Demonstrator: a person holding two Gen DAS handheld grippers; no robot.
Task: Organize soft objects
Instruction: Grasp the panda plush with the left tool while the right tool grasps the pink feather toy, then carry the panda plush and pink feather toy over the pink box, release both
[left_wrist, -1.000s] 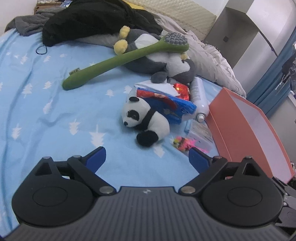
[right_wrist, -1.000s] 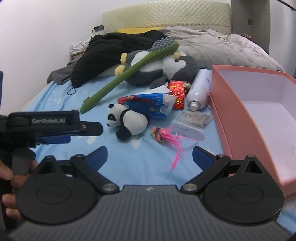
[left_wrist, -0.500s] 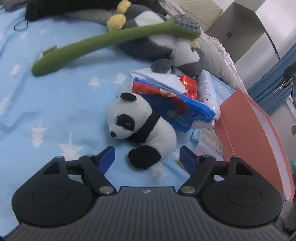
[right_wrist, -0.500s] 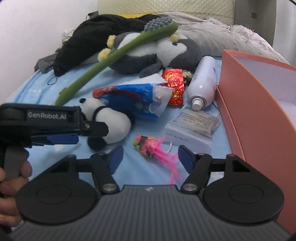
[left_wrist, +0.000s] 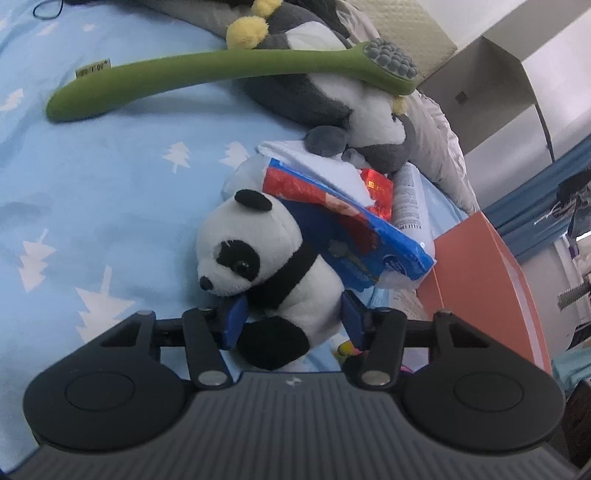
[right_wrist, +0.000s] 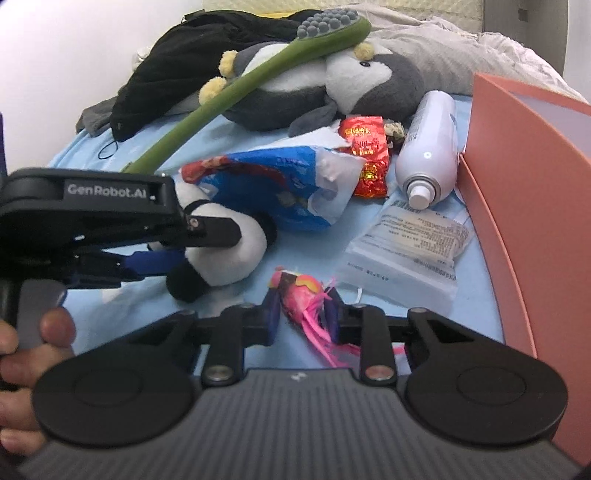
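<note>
A small panda plush (left_wrist: 266, 269) lies on the blue bedsheet, also seen in the right wrist view (right_wrist: 225, 254). My left gripper (left_wrist: 291, 321) has its blue pads against both sides of the panda's body. My right gripper (right_wrist: 303, 314) has its pads close on both sides of a small pink feathered toy (right_wrist: 303, 295). A big grey penguin plush (right_wrist: 332, 88) lies at the back under a long green plush toothbrush (left_wrist: 221, 70). An open pink box (right_wrist: 532, 192) stands on the right.
A blue and red wipes pack (right_wrist: 273, 184), a red packet (right_wrist: 365, 155), a white spray bottle (right_wrist: 428, 151) and a clear sachet (right_wrist: 410, 251) lie between toys and box. Black clothes (right_wrist: 192, 62) and a grey duvet (right_wrist: 461, 55) are piled at the headboard.
Both grippers moved forward and down and narrowed: the left closed around the panda, the right closed around the pink feathered toy.
</note>
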